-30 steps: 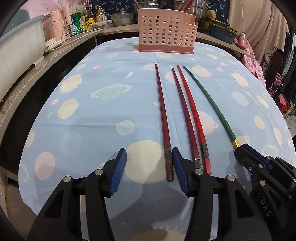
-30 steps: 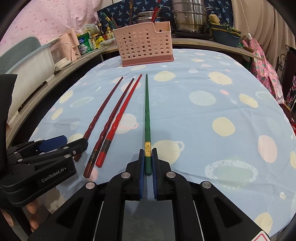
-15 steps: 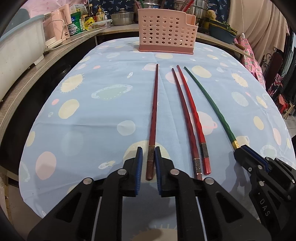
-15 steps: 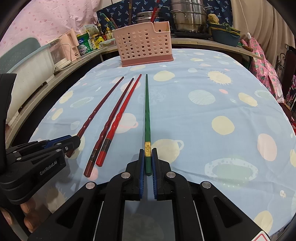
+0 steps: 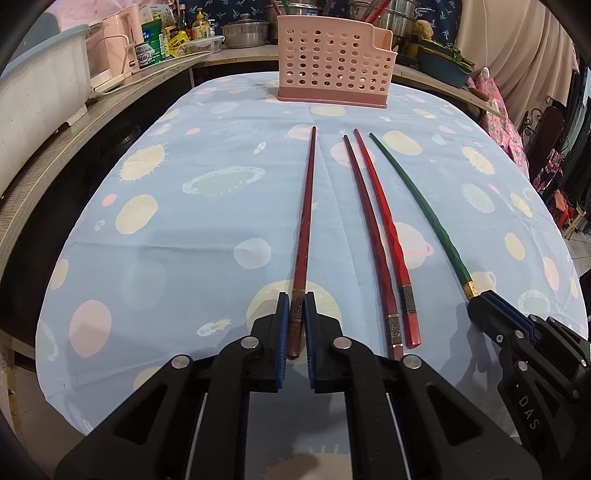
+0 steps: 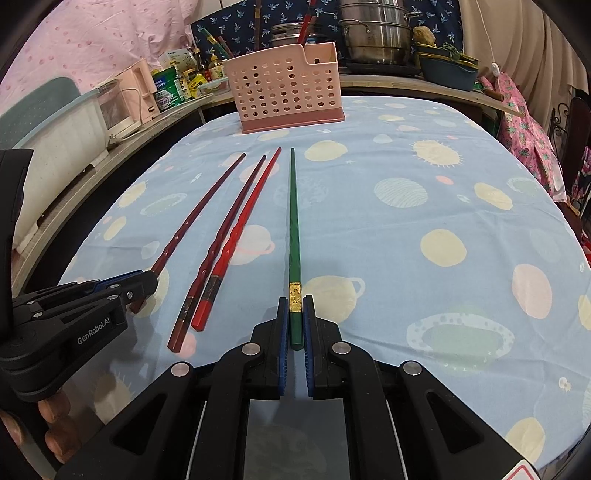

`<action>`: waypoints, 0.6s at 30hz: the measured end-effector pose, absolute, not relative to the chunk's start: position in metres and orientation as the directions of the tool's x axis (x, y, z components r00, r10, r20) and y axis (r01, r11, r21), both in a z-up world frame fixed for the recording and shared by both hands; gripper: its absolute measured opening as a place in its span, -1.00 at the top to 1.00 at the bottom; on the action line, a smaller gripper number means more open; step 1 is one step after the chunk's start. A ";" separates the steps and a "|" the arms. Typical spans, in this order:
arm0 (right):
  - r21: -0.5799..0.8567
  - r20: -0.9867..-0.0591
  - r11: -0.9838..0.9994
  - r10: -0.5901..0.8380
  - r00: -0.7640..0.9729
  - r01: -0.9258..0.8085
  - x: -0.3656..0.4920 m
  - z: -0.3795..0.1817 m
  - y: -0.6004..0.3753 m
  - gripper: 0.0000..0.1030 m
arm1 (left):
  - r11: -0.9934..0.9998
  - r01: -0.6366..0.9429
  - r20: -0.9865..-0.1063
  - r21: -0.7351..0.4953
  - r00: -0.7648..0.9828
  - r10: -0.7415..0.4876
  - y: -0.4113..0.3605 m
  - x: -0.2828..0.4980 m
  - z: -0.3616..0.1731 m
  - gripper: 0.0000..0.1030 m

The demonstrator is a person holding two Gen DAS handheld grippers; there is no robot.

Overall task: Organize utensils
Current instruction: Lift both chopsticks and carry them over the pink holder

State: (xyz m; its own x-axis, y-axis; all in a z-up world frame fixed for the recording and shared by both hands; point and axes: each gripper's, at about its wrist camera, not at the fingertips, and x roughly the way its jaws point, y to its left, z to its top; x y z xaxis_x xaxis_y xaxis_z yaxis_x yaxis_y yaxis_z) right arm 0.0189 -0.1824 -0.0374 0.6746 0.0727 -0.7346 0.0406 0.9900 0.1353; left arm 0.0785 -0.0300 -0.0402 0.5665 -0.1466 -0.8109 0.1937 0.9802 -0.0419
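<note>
Four long chopsticks flat on the tablecloth, dark red chopstick [image 5: 304, 229], maroon chopstick [image 5: 369, 236], bright red chopstick [image 5: 384, 229], green chopstick [image 6: 294, 236], pink perforated basket [image 5: 332, 70] upright beyond

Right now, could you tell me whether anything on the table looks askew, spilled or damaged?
Nothing stands out. Four chopsticks lie roughly side by side on the tablecloth, tips toward the upright pink basket. The left gripper is closed on the dark red chopstick, the right gripper on the green chopstick. No spills or breakage show.

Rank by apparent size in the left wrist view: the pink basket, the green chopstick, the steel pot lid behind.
1. Green chopstick: longest span across the picture, though it lies nearer the camera.
2. Pink basket: broad, but far off.
3. Steel pot lid: smallest, also farthest, so true size is unsure.
</note>
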 end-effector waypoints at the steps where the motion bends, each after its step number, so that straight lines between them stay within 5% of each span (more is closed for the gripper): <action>1: 0.135 -0.734 0.990 0.073 0.675 0.040 0.019 -0.037 -0.182 0.87 | 0.980 0.193 -0.811 -0.043 0.566 -0.147 -0.030 0.078 -0.040 0.85; 18: 0.130 -0.732 0.990 0.062 0.679 0.049 0.020 -0.025 -0.185 0.87 | 0.982 0.177 -0.814 -0.070 0.559 -0.158 -0.024 0.081 -0.034 0.85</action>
